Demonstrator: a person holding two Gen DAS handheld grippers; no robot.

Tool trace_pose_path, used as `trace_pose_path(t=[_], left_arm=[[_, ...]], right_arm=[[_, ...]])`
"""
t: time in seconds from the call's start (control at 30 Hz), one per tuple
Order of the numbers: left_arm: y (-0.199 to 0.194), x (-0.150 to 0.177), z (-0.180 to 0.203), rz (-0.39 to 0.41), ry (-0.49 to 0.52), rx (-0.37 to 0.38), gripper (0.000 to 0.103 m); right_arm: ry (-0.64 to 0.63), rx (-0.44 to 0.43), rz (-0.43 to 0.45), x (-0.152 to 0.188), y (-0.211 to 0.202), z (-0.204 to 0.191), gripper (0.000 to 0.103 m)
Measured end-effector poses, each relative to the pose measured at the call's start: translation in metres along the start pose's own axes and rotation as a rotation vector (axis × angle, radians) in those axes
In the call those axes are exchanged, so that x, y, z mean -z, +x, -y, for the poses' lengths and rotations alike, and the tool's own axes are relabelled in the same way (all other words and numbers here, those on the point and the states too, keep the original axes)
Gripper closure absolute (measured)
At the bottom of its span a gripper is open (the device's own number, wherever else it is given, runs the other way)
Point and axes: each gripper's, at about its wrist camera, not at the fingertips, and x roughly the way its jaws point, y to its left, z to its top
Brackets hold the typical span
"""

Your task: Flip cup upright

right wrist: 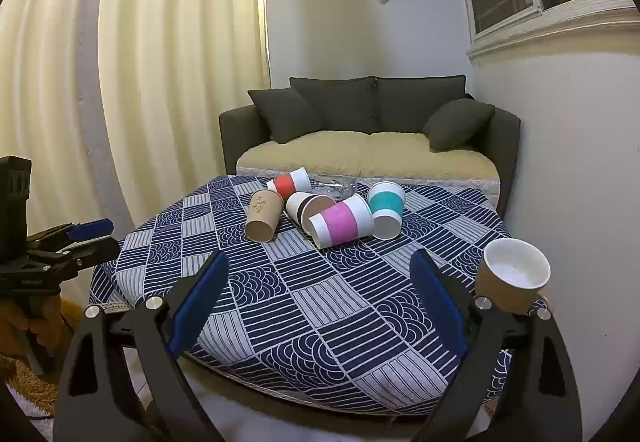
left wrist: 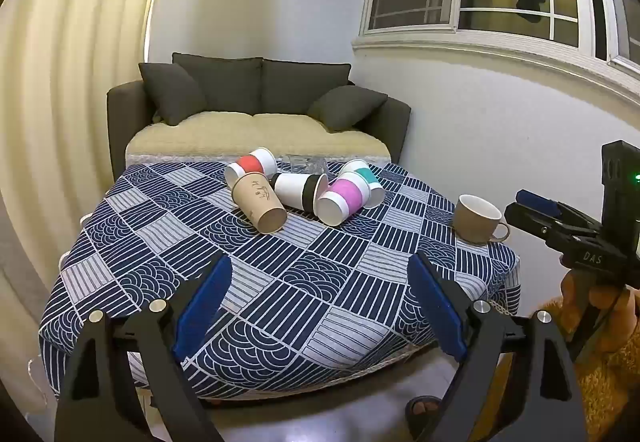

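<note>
Several paper cups lie on their sides in a heap at the far middle of the table: a brown cup [left wrist: 260, 208] [right wrist: 262, 216], a red-banded cup [left wrist: 251, 166] [right wrist: 289, 182], a black-banded cup [left wrist: 300, 191] [right wrist: 306, 206], a pink-banded cup [left wrist: 344, 198] [right wrist: 340, 221] and a teal-banded cup [left wrist: 366, 178] [right wrist: 386, 208]. A brown ceramic mug [left wrist: 478, 219] [right wrist: 512, 274] stands upright at the table's right edge. My left gripper [left wrist: 320, 306] and right gripper [right wrist: 320, 306] are both open and empty, above the table's near edge, well short of the cups.
The table has a blue-and-white patterned cloth [left wrist: 280, 282] [right wrist: 320, 302]. A clear glass object [left wrist: 304, 162] lies behind the cups. A dark sofa [left wrist: 256, 110] stands behind the table, a wall and window on the right, curtains on the left.
</note>
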Motion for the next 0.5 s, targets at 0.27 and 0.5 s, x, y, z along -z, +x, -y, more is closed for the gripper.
trace_pose_path(t=[0.27, 0.5], left_arm=[[-0.0025, -0.0002, 0.0004, 0.001, 0.006, 0.012, 0.016], [-0.0024, -0.0011, -0.0027, -0.003, 0.004, 0.008, 0.016]], right_arm=[[-0.001, -0.003, 0.003, -0.0029, 0.0006, 0.0009, 0.012], [-0.003, 0.000, 0.003, -0.0020, 0.0000, 0.0001, 0.012]])
